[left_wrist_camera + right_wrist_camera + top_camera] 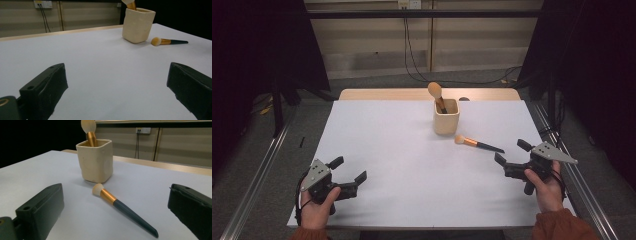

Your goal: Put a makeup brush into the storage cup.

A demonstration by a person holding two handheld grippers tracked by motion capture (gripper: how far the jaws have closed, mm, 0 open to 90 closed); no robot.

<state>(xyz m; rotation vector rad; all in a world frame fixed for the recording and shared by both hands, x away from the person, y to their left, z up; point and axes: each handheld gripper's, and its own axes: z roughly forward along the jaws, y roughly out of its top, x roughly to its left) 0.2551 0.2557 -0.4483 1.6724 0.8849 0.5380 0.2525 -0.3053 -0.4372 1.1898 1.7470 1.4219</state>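
Brush [120, 203] lies loose on desk [402, 165] beside cup [446, 119] | one brush already in cup | right gripper [512, 156] spread wide, empty, near it | left gripper [348, 170] spread wide, empty | pickup pending

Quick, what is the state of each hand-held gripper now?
Left hand-held gripper: open, holding nothing.
Right hand-held gripper: open, holding nothing.
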